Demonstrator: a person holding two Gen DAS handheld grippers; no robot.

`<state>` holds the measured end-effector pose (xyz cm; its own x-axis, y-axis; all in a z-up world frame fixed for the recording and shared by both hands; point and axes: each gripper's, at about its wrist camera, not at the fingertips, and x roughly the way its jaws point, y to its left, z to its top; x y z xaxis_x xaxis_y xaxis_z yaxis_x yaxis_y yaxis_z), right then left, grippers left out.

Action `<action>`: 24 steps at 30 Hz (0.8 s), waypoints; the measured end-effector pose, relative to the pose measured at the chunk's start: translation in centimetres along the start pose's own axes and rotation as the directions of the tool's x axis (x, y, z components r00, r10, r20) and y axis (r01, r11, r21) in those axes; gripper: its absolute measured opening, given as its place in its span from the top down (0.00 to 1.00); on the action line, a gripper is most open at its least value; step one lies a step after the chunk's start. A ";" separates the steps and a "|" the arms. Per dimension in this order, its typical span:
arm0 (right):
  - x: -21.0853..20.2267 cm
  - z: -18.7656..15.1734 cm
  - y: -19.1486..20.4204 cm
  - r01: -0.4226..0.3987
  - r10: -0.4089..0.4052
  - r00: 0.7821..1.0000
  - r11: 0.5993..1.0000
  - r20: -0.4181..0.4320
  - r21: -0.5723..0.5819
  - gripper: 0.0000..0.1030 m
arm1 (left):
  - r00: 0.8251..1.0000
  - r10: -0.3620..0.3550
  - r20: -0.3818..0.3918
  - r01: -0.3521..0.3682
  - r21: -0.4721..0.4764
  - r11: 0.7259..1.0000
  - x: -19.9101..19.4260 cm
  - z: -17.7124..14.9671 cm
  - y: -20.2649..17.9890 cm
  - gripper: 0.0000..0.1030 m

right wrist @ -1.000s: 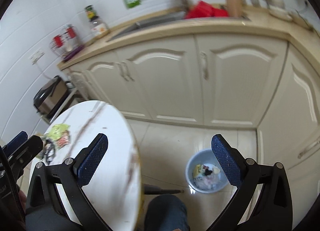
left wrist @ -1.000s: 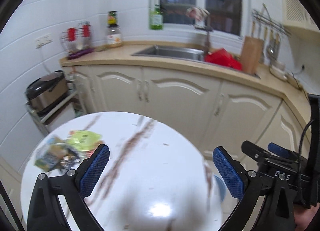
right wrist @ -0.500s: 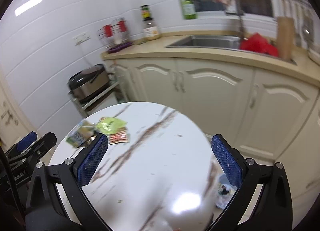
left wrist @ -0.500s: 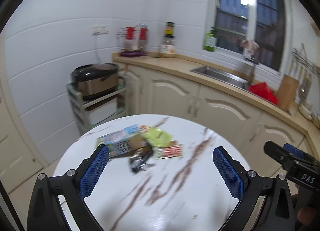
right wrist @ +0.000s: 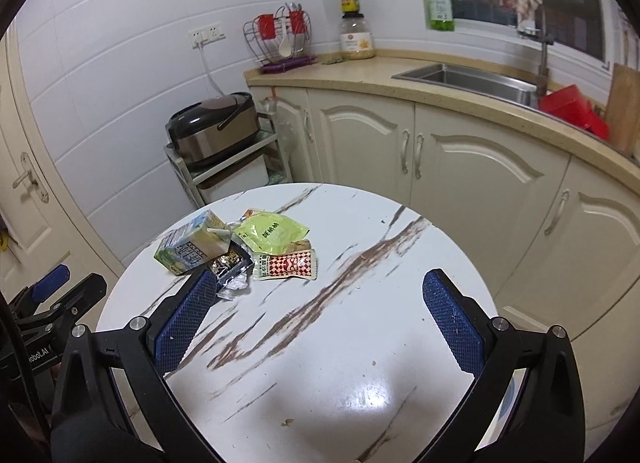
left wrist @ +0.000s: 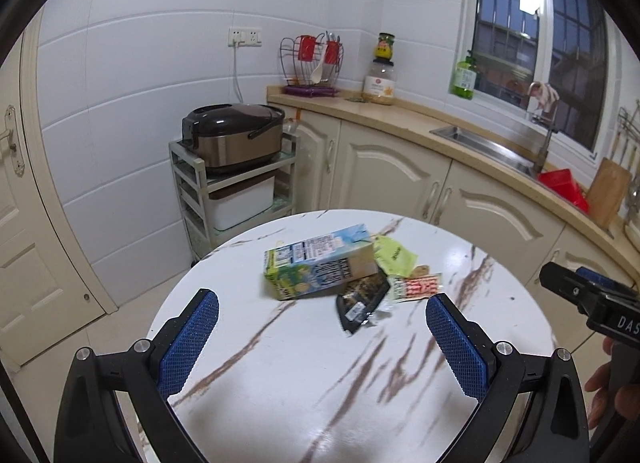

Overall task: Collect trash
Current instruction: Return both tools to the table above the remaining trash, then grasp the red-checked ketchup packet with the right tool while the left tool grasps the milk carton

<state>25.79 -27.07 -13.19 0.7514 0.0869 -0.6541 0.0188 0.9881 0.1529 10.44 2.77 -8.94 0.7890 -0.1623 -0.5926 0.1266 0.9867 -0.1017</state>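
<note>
A pile of trash lies on the round marble table (left wrist: 304, 375) (right wrist: 360, 343): a green drink carton (left wrist: 320, 267) (right wrist: 192, 249) on its side, a yellow-green packet (left wrist: 394, 255) (right wrist: 272, 233), a red and white wrapper (left wrist: 418, 286) (right wrist: 290, 265) and a black wrapper (left wrist: 362, 303) (right wrist: 230, 267). My left gripper (left wrist: 320, 347) hovers open over the table, short of the pile, with nothing between its fingers. My right gripper (right wrist: 318, 323) is open too, to the right of the pile; its left finger hides part of the black wrapper.
A rice cooker (left wrist: 232, 135) sits on a small cart (left wrist: 240, 191) behind the table. Cream cabinets (right wrist: 440, 159) and a counter with a sink (right wrist: 472, 79) run along the right. A door (left wrist: 36, 223) stands at the left. A hand (left wrist: 608, 387) holds the right gripper's handle.
Both views have swung left, from the cabinets and the floor bin to the table. The trash pile now sits nearer the centre and larger. Both grippers have stayed open.
</note>
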 end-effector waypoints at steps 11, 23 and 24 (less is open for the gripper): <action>8.9 -0.3 1.7 -0.008 0.001 0.988 0.999 -0.155 -0.043 0.00 | 0.997 0.017 -0.081 -0.007 0.121 0.993 11.4 3.5 2.6 0.01; 17.6 -1.1 3.0 0.016 -0.032 0.958 0.998 -0.284 -0.056 0.00 | 0.986 -0.046 -0.157 0.102 0.367 0.925 23.4 5.9 2.1 0.01; 18.2 -1.1 3.1 0.014 -0.030 0.957 0.998 -0.290 -0.057 0.00 | 0.985 -0.057 -0.163 0.117 0.388 0.914 24.1 5.9 1.9 0.01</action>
<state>38.77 -22.25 -25.45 0.5271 0.0902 -0.8450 -0.0078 0.9948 0.1013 33.25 0.76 -18.64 0.6723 -0.2168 -0.7078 0.4413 0.8850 0.1481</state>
